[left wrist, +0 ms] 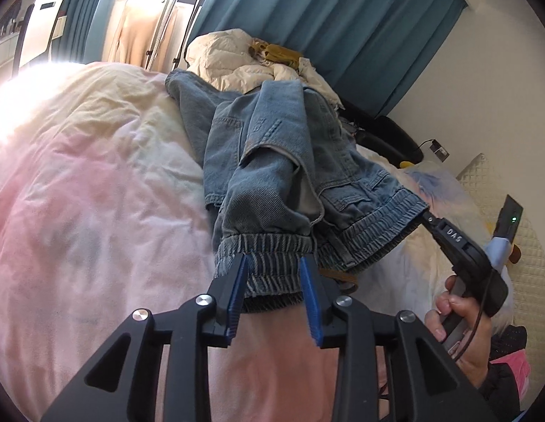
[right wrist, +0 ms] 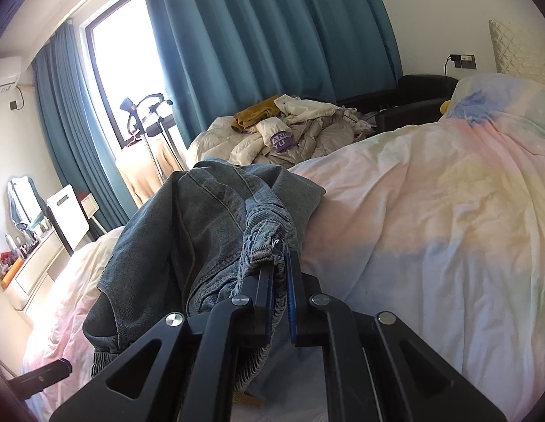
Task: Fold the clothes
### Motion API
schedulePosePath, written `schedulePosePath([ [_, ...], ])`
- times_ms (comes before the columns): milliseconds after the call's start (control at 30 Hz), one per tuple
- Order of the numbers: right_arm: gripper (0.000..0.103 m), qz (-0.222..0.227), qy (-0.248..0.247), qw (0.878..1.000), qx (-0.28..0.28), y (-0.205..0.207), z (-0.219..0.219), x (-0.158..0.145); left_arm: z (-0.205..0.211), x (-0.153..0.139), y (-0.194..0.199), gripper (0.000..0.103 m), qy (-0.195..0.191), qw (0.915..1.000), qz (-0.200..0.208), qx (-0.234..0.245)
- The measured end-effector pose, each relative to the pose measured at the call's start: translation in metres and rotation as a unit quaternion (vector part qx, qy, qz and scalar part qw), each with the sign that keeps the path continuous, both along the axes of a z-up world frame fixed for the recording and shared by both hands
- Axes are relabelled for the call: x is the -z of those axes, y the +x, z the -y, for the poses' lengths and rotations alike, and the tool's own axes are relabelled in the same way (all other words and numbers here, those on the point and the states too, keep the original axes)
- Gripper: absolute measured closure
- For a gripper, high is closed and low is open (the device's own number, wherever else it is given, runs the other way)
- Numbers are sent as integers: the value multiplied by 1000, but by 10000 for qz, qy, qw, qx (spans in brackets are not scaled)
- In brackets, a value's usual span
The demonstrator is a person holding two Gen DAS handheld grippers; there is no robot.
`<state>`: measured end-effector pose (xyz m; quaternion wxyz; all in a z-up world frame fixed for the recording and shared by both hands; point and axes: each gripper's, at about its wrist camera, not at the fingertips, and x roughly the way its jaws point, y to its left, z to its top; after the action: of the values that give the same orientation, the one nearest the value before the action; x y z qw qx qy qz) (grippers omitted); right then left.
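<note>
The denim jeans (left wrist: 272,161) lie bunched lengthwise on the bed (left wrist: 96,211), their gathered elastic waistband nearest the cameras. The fabric is judged heavy, thick and limp, prone to sagging between holds; the waistband offers the firmest purchase. The left gripper (left wrist: 274,274) is spread around one part of the waistband, its jaws apart, while the right gripper (right wrist: 279,270) is pinched onto another part. A heap of pale clothing (right wrist: 283,137) lies well beyond; the surrounding bedding is soft and rumpled.
</note>
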<state>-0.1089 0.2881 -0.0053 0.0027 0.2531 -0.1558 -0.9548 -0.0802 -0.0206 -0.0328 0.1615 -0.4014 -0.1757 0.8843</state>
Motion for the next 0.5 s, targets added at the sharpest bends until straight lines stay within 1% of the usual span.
schedulePosePath([
  [100, 98, 5, 38, 10000, 7, 0, 2, -1, 6, 21, -13, 72, -91, 9990, 408, -180],
  [200, 98, 29, 48, 10000, 0, -1, 2, 0, 15, 32, -21, 70, 90, 9974, 648, -302],
  [333, 98, 43, -6, 10000, -11, -1, 0, 1, 24, 39, -26, 68, 690, 9939, 839, -176],
  [500, 98, -53, -173, 9998, -50, 2, -3, -1, 34, 47, -32, 65, 1436, 9838, 1073, -18],
])
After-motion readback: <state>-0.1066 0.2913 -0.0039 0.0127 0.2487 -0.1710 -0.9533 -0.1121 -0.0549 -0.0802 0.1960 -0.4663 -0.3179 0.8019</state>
